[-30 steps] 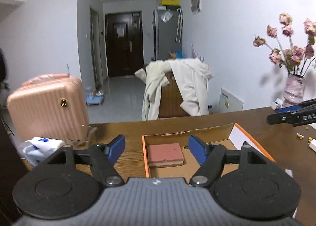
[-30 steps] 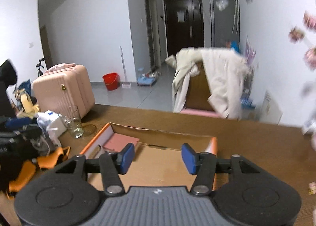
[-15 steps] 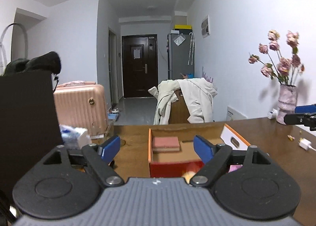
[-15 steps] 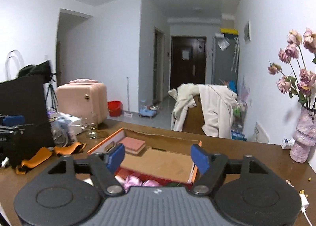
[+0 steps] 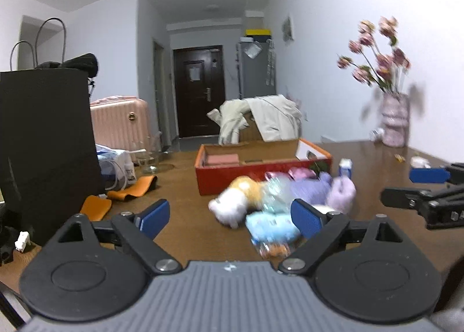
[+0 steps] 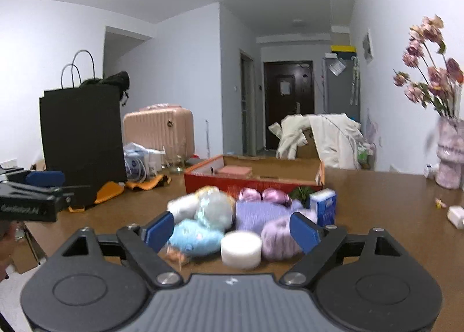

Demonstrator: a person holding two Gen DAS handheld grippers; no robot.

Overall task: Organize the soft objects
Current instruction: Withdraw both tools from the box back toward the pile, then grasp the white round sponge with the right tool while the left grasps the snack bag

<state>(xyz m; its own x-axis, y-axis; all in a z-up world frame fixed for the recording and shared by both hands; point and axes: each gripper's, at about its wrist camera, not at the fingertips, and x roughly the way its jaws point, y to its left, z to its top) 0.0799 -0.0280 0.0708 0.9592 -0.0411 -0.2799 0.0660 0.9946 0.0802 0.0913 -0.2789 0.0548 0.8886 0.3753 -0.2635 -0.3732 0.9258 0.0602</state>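
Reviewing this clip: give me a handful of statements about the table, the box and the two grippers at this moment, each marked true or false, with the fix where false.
1. A pink block lies inside the red box. True.
2. The soft toys are already packed in the box. False: the light blue plush, the purple plush and the rest lie heaped on the table in front of it.
3. The right gripper holds nothing; its jaws are opening. True.
4. The left gripper is clamped on the white plush. False: its jaws are opening and empty; the plush lies beyond them.
5. The vase of flowers stands inside the box. False: it stands on the table by the wall.
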